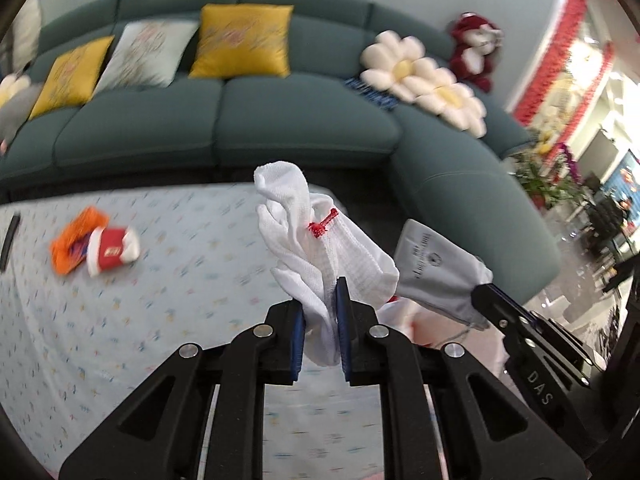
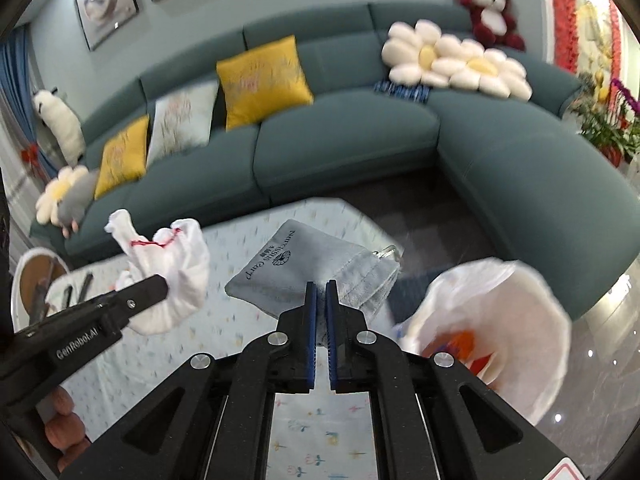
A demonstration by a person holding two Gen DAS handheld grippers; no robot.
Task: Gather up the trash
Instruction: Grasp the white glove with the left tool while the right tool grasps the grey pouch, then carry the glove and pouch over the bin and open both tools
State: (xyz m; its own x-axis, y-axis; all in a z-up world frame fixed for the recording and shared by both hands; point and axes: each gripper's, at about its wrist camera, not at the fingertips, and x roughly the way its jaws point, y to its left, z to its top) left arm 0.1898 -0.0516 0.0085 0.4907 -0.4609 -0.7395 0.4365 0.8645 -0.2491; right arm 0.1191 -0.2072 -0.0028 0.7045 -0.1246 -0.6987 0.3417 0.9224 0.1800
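Left to right. On the patterned tabletop (image 1: 120, 320) lie an orange wrapper (image 1: 70, 246) and a red-and-white wrapper (image 1: 113, 253), touching each other and well apart from both tools; both look thin and crinkly, light enough to lift by any free edge.

Centre: the left gripper (image 1: 322, 312) has its fingers closed on a white mesh drawstring pouch (image 1: 320, 232) with a red cord, held clear of the tabletop. The pouch is soft and limp; a pinch on bunched fabric should hold it.

Right: the right gripper (image 2: 321, 316) has its fingers clamped on the gathered mouth of a grey velvet pouch (image 2: 288, 268), also lifted. The nap may slip, so the puckered neck is the better hold.

Far right: a white plastic trash bag (image 2: 520, 312) stands open beside the tabletop, orange scraps inside.
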